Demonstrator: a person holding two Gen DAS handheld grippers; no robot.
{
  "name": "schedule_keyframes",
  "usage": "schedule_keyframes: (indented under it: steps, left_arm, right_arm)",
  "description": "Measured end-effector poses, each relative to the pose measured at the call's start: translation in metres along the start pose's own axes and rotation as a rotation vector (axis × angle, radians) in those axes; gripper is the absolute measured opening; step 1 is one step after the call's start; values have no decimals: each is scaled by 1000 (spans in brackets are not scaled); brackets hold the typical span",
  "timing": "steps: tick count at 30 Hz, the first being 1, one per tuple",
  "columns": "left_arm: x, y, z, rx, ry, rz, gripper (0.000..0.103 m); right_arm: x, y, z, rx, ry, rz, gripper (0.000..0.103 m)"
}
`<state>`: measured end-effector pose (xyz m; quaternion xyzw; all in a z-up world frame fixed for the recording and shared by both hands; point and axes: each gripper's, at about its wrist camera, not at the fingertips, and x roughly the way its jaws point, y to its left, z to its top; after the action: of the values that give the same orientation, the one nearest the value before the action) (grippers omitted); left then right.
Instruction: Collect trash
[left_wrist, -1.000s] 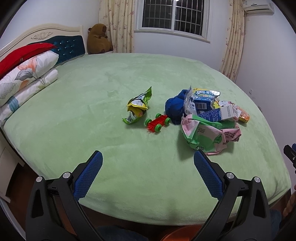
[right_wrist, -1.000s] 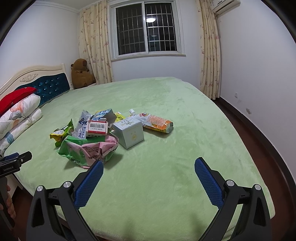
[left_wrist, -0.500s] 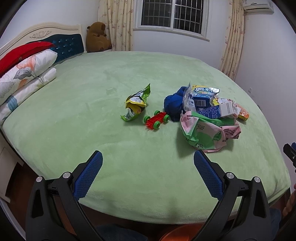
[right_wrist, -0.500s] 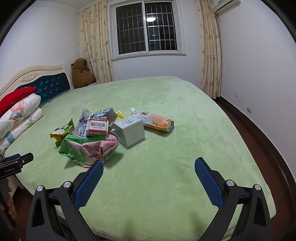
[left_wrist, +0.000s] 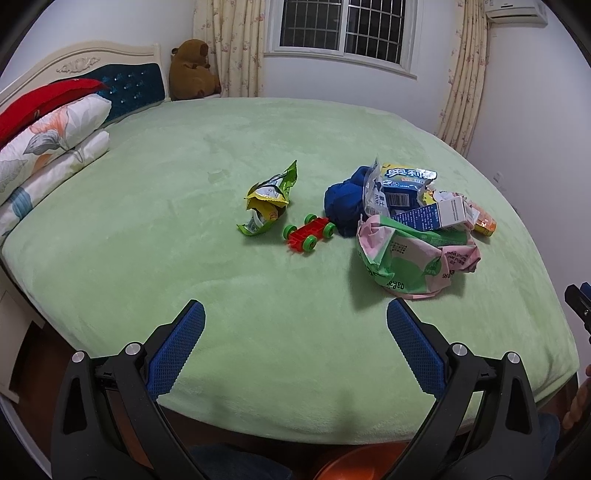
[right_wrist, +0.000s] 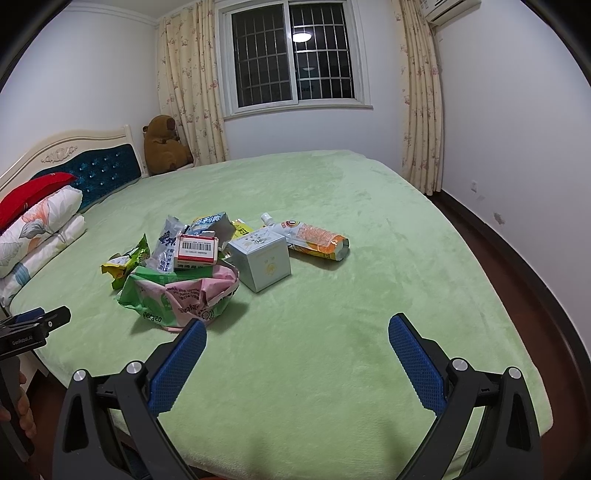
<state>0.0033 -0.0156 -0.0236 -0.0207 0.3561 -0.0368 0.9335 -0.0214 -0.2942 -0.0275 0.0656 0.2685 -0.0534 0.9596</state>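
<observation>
Green blanket (left_wrist: 184, 229) w/ trash pile (right_wrist: 192, 258) — left gripper (left_wrist: 295, 321) & right gripper (right_wrist: 297, 330) both spread wide, empty, hovering at bed edge.

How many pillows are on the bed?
3, all stacked by the headboard: a red pillow on top, a floral pillow under it, and a white pillow with a blue print at the bottom. More may be hidden beyond the frame's edge.

1. My left gripper (left_wrist: 295, 325) has eased nearer the bed (left_wrist: 184, 221), so the toy car (left_wrist: 309, 233) sits slightly higher in its view.
2. My right gripper (right_wrist: 297, 341) has crept toward the wrapper pile (right_wrist: 184, 291).
</observation>
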Motion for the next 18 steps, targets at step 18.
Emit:
schedule_keyframes:
  steps: [18]
  left_arm:
    - [3, -2, -4, 0, 12, -14, 96]
  right_arm:
    - [12, 8, 8, 14, 23, 67, 97]
